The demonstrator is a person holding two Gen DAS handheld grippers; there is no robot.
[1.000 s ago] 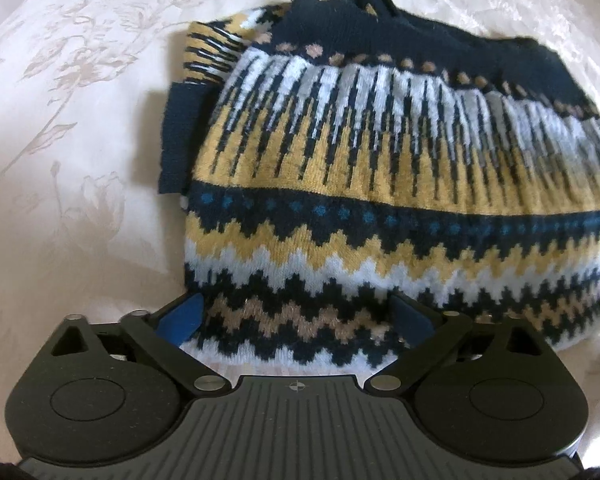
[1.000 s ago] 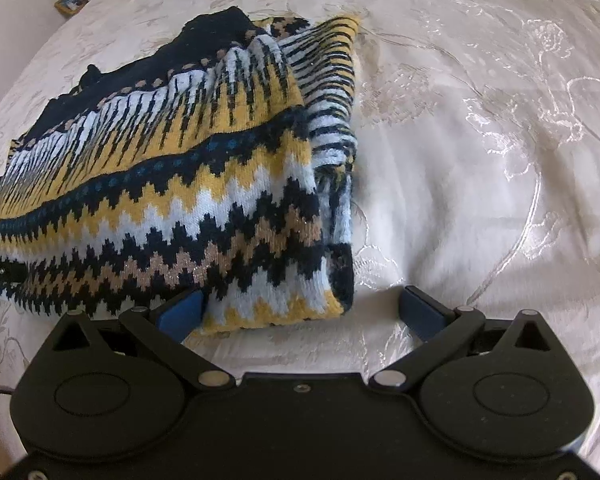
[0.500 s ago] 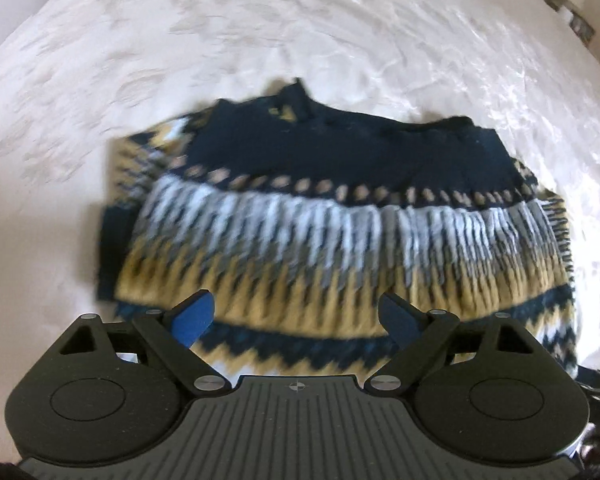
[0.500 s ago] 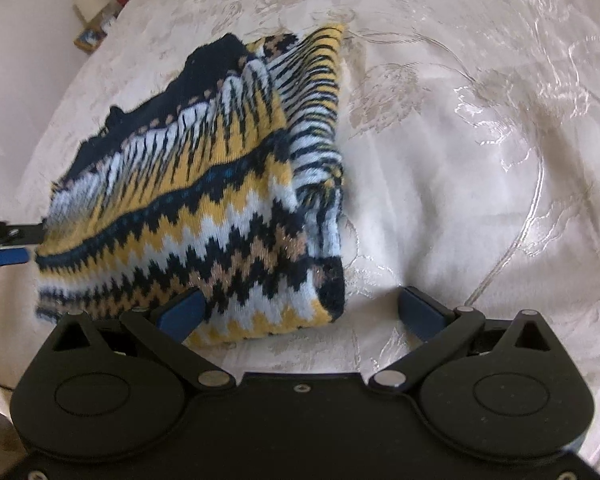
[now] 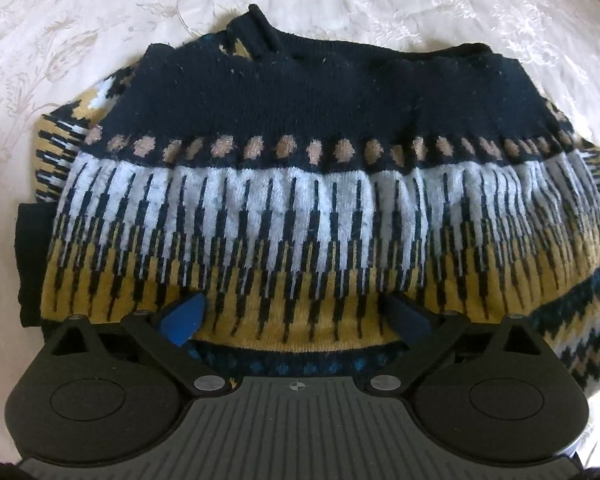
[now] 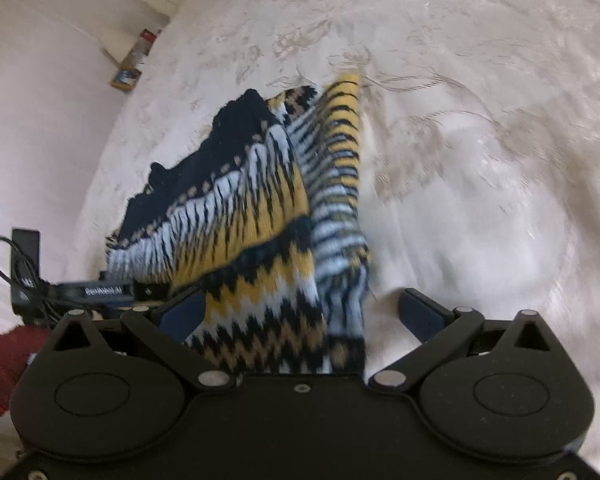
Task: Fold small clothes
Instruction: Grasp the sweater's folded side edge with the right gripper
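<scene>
A small knitted sweater (image 5: 300,200) in navy, white, yellow and tan lies folded on a cream embroidered bedspread (image 5: 80,40). Its navy collar end points away from me. My left gripper (image 5: 296,316) is open, its jaws wide apart over the yellow band at the near part of the sweater. My right gripper (image 6: 300,312) is open too, jaws wide, with the sweater's (image 6: 260,220) zigzag hem and right folded edge between them. Neither gripper pinches the fabric. The left gripper's body (image 6: 100,290) shows at the sweater's left side in the right wrist view.
The bedspread (image 6: 480,160) spreads far and right of the sweater. A white wall (image 6: 40,120) stands at the left, with a small framed picture (image 6: 134,58) on the floor beside it. A red sleeve (image 6: 4,360) shows at the lower left.
Both grippers rose and moved forward over the sweater, staying open. The left one now looks down on the collar end; the right one has the hem between its jaws.
</scene>
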